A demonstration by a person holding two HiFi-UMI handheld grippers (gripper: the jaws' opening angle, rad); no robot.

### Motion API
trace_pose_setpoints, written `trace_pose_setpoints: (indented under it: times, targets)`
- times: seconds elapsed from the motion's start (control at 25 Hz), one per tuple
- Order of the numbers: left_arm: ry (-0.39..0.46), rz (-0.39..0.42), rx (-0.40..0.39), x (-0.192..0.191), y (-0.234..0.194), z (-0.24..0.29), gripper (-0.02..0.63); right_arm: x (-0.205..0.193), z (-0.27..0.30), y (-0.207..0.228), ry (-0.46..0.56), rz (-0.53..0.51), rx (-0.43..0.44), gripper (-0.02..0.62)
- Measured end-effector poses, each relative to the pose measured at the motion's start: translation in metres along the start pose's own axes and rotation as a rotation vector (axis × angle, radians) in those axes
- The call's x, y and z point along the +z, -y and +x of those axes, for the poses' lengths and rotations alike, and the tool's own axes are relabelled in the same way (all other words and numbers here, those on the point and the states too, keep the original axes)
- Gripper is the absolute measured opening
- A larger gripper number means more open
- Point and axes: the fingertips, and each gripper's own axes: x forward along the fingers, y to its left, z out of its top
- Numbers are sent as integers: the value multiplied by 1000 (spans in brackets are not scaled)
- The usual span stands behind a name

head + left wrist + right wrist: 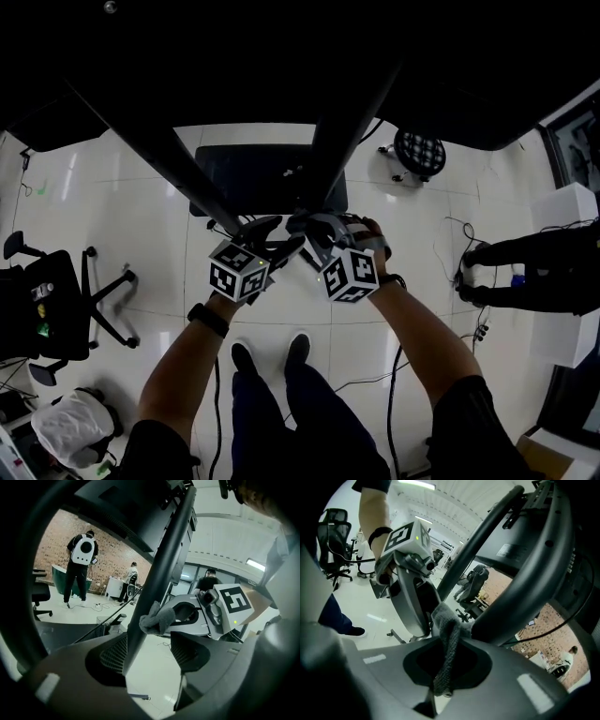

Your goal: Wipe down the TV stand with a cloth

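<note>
Because my right gripper (pixel 447 665) pinches only a thin bit of the grey cloth (pixel 446 630), a hard rub on the TV stand's pole (pixel 525 583) could pull the cloth out. My left gripper (pixel 150 651) is wide open by that pole, maybe touching it, and could bump my right one.

Office-like workspace, swivel chair (pixel 52 300), tiled floor (pixel 94 206), trailing cables (pixel 370 380), brick wall (pixel 112 550)

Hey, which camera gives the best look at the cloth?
The right gripper view: the cloth hangs centre frame, pinched in the right gripper, touching the pole. The left gripper view shows only a small bunch; the head view does not clearly show it.
</note>
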Motion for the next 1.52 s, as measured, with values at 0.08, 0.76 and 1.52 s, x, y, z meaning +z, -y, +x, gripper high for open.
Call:
trace_pose_setpoints:
  times: [0.08, 0.76, 1.52]
  targets:
    - [-12, -12, -11, -14, -4, 9, 308, -12, 10, -10, -10, 6, 13, 24]
    - [-122, -115, 14, -119, -45, 38, 313, -87, 83, -77, -133, 57, 89, 23]
    - [22, 101, -45, 0, 43, -111, 313, 82, -58, -31, 44, 284, -81, 25]
